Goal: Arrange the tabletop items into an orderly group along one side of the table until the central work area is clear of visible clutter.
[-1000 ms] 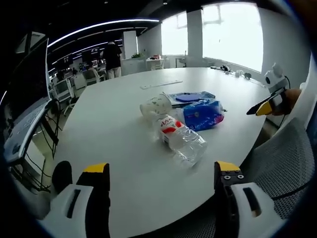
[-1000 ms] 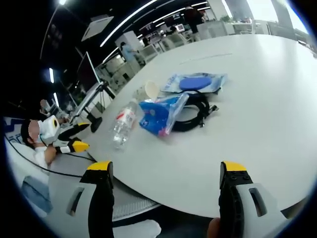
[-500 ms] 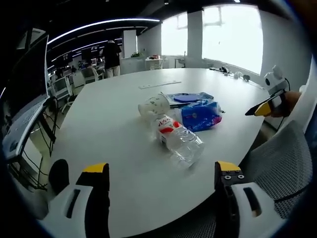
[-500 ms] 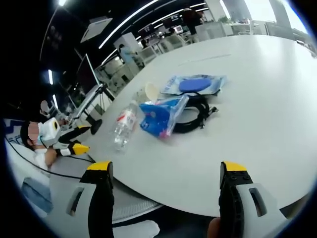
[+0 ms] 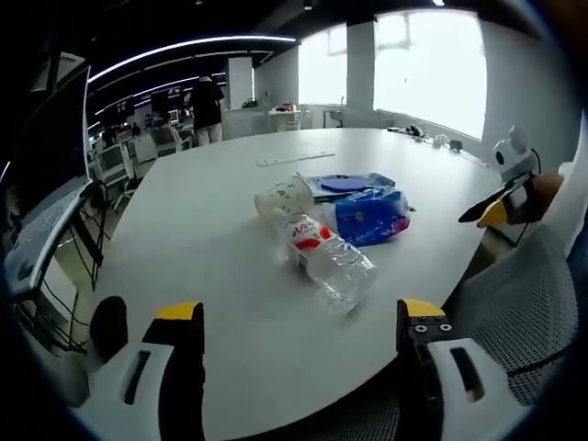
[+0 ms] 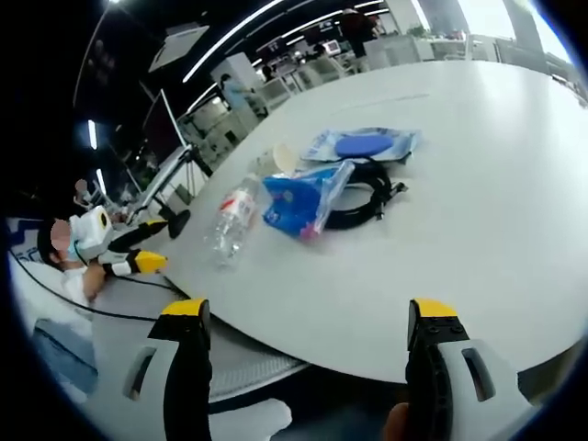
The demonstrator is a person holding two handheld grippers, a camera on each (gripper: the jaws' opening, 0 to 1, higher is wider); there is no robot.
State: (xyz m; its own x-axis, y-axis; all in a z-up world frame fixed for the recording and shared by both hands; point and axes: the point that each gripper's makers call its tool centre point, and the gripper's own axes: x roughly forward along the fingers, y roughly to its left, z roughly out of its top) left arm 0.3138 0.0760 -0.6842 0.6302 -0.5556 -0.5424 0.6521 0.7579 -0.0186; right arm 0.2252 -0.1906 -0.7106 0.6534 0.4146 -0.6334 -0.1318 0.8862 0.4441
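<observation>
Both hand-held grippers, left (image 5: 299, 322) and right (image 6: 308, 317), were spread wide and empty. The water bottle (image 5: 329, 262), paper cup (image 5: 283, 197) and blue packets (image 5: 369, 213) lay clustered mid-worktop (image 5: 202, 239).

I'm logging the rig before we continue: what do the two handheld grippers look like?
The left gripper and the right gripper match: two black jaws with yellow tips on white housings. In the right gripper view, the left gripper's fingers show black with a yellow tip, and a black cable trails near that gripper.
</observation>
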